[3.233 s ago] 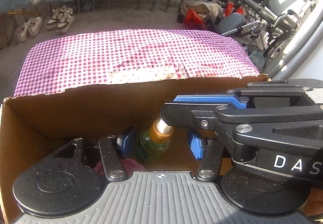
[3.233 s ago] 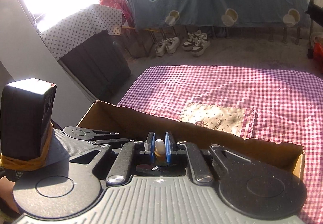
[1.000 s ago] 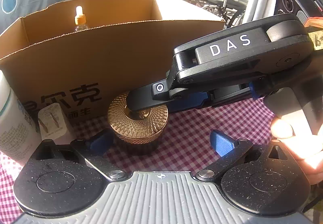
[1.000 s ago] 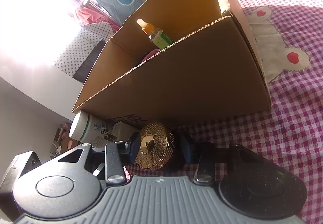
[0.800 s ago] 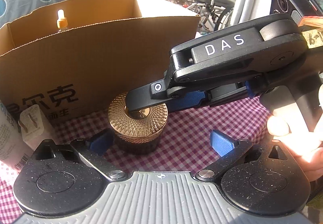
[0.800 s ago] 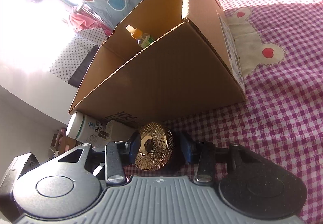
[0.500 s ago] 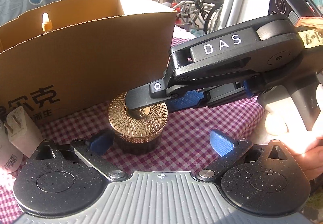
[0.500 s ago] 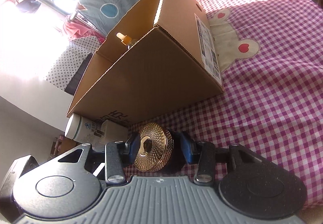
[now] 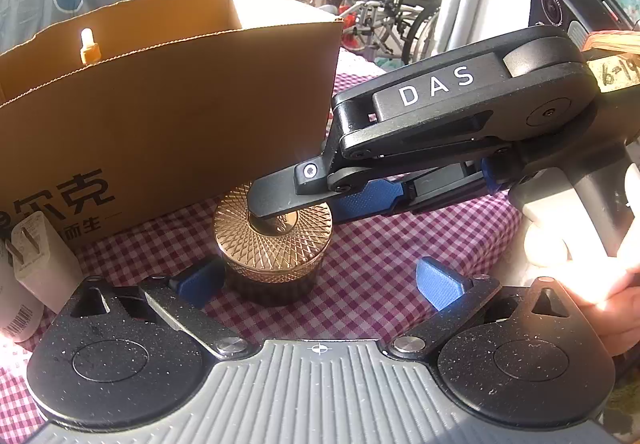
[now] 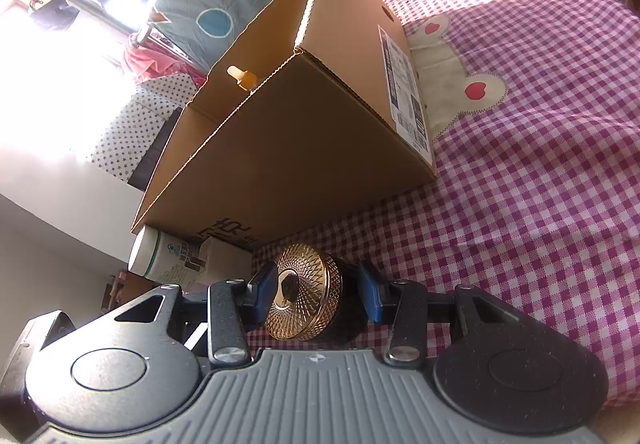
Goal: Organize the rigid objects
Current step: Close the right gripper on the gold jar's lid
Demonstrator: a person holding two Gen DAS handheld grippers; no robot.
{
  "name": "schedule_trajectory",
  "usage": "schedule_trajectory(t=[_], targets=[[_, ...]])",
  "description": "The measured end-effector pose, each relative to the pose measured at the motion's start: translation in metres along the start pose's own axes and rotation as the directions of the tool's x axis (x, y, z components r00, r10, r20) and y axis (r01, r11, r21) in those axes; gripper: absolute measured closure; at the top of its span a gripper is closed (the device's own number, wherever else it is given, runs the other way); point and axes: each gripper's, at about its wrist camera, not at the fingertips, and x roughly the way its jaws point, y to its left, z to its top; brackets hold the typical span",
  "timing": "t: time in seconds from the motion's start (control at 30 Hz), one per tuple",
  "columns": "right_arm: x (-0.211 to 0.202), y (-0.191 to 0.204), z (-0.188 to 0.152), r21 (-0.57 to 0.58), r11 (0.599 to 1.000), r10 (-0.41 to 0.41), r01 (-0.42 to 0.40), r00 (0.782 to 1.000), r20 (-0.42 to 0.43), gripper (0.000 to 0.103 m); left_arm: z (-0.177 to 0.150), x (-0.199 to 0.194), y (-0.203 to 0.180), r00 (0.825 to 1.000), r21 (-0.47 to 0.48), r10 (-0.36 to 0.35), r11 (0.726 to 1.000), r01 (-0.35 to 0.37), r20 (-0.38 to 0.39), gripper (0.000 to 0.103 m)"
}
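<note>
Between the right gripper's [image 10: 316, 296] blue pads sat the gold jar [image 10: 304, 298], upright on the checked cloth [image 10: 520, 203], apparently pinched at its sides. Beside it the left gripper [image 9: 320, 280] stood wide, empty. Just behind rose the box [image 10: 288, 163], the likely goal.

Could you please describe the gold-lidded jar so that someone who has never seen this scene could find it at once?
Find the open cardboard box on the pink checked cloth; the jar stands just in front of its printed side. Unlike the white bottle and white plug alongside, it is dark, squat and round, with a gold lattice-patterned lid.
</note>
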Motion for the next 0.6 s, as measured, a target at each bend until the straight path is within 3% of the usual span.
schedule_trajectory(t=[0.6], targets=[[-0.0007, -0.0028, -0.0037, 0.018, 1.0, 0.005, -0.005, 1.0, -0.001, 0.056, 0.0002, 0.0007, 0.0032, 1.0, -0.024, -0.002, 1.0, 0.002, 0.006, 0.002]])
